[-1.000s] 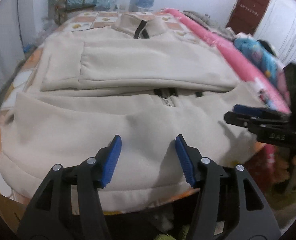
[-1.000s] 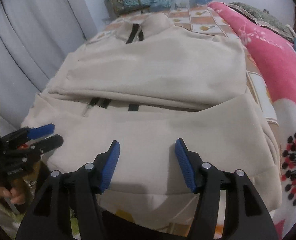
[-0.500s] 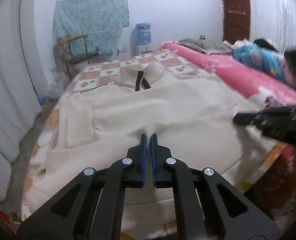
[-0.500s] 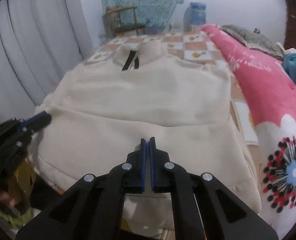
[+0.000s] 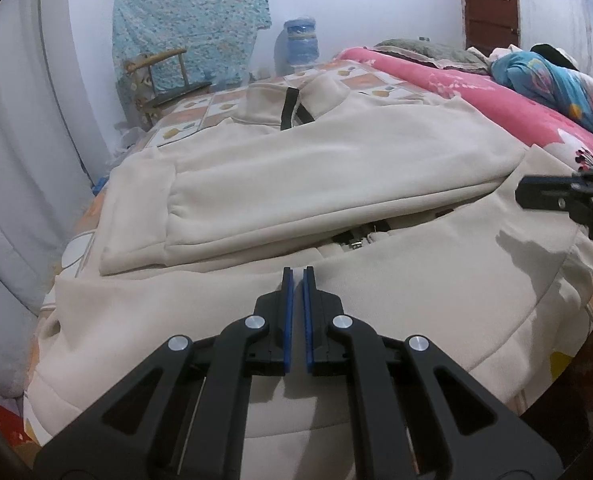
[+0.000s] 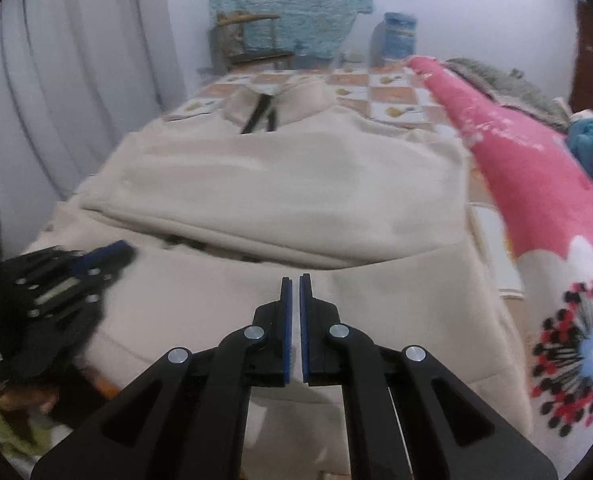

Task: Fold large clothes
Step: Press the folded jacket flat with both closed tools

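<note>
A large cream zip jacket [image 5: 336,168] is spread over the bed sheet [image 5: 200,110], collar at 12 o'clock, sleeves folded across the chest, hem at 6 o'clock nearest both cameras. The left gripper [image 5: 297,276] is seen with jaws drawn nearly together, only a thin gap between the blue pads, over the lower front panel; whether fabric is pinched cannot be told. The right gripper [image 6: 295,280] is likewise nearly closed above the hem area, grip undeterminable; a pink blanket [image 6: 536,184] lies at 3 o'clock.
</note>
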